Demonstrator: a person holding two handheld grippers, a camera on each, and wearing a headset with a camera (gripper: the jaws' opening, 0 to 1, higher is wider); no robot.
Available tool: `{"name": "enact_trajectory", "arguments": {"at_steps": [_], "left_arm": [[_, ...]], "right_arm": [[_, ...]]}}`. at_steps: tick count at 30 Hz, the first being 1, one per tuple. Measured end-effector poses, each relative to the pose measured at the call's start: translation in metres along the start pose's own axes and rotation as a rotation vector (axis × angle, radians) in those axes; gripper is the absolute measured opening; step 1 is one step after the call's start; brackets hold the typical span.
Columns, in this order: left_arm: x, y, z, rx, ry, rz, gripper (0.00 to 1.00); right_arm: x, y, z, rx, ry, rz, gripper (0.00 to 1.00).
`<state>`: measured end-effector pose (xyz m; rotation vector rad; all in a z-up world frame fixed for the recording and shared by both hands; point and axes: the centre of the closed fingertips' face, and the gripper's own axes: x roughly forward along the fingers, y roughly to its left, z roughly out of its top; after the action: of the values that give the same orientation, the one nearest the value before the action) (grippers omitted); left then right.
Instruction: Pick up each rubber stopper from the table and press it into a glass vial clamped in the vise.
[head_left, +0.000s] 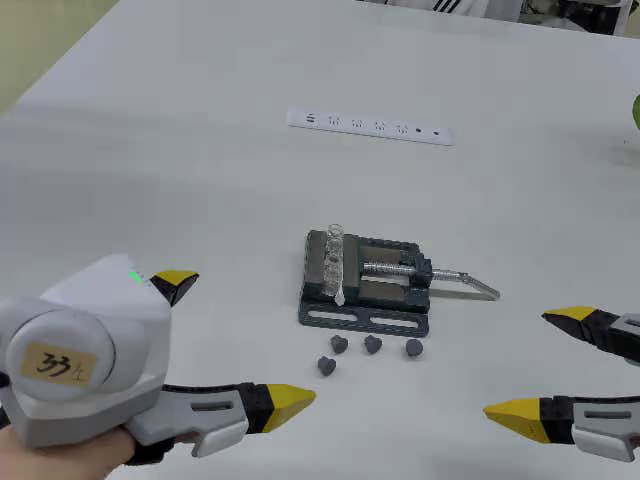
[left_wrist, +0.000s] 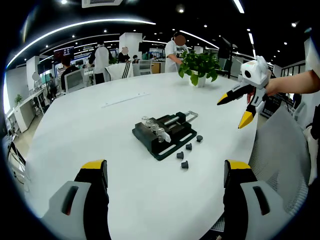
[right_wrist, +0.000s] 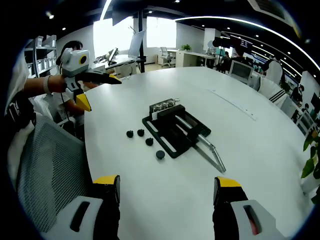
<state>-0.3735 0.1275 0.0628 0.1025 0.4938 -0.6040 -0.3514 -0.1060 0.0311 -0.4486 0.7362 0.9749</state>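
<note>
Okay, left gripper (head_left: 243, 338) and right gripper (head_left: 525, 363) jaws are spread, empty; small rubber stoppers (head_left: 372, 344) between vise (head_left: 385, 292) and near edge of the surface (head_left: 150, 150) could squirt from an off-centre pinch.

Four rubber stoppers (left_wrist: 180, 155) lie just beside the vise (left_wrist: 176, 134) holding vials (left_wrist: 153, 126).

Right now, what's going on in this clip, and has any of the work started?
A person holds a gripper in each hand above a white table. The left gripper and the right gripper are both open and empty, on either side of a small vise that clamps a row of glass vials. Four rubber stoppers lie loose on the table in front of the vise, and none has been picked up yet. A power strip lies beyond the vise.
</note>
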Motion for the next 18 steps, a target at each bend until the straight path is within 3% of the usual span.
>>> {"name": "enact_trajectory", "arguments": {"at_steps": [10, 18], "left_arm": [[0.000, -0.005, -0.005, 0.027, 0.015, -0.019, 0.96], [0.004, -0.014, -0.007, 0.051, 0.027, -0.040, 0.95]], "right_arm": [[0.021, 0.009, 0.011, -0.133, 0.106, 0.121, 0.62], [0.037, 0.010, 0.017, -0.287, 0.197, 0.221, 0.54]]}}
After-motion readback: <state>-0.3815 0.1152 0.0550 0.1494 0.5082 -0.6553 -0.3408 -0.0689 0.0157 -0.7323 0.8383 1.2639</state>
